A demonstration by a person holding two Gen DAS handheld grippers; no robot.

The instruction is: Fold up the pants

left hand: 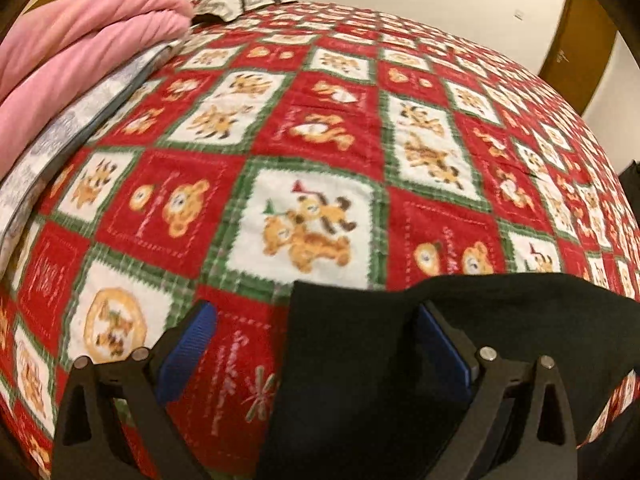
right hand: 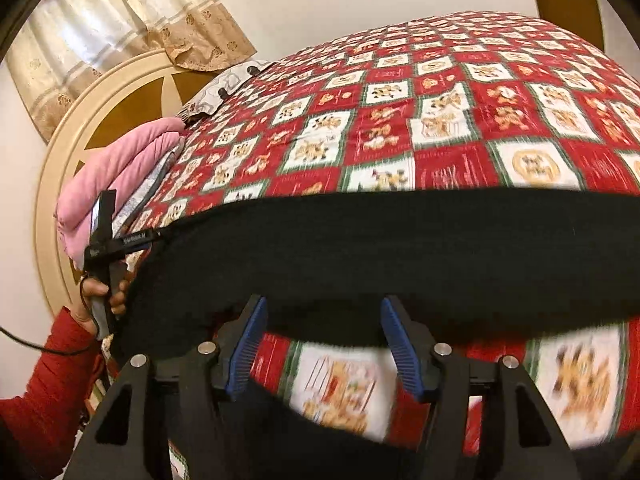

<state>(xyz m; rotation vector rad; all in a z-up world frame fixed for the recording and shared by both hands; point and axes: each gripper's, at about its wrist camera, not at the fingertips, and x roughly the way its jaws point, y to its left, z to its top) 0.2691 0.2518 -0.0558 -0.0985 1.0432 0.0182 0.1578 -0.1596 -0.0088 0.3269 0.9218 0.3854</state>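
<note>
In the left wrist view, a folded pink blanket [left hand: 80,52] fills the upper left of the frame, stacked on grey-and-white patterned bedding [left hand: 60,144] that runs down the left edge. The bed's red, green and white patchwork quilt [left hand: 304,128], printed with bears, spreads across the middle. At the bottom the left claw [left hand: 316,344] stands wide open, its blue-padded fingers [left hand: 192,344] well apart. The black pants [left hand: 360,380] lie on the quilt in the lower right, their left edge falling in the gap between the fingers and the cloth passing around the right finger; neither pad presses on it, so the claw grips nothing.

In the right wrist view, a beige curtain [right hand: 120,32] hangs in the upper left above a round cream-and-brown headboard [right hand: 100,120]. Below it, at the left edge, the person's hand [right hand: 100,296] in a red sleeve [right hand: 52,380] holds the other gripper's handle, beside the pink blanket [right hand: 120,168]. The pants [right hand: 380,252] stretch as a wide black band across the middle of the frame over the quilt [right hand: 440,100], from the left hand to the right edge. At the bottom the right claw [right hand: 324,340] is open, its blue pads [right hand: 248,344] apart, their tips just at the lower edge of the band with quilt showing between them. More black cloth sits at the bottom centre; it is blurred.
</note>
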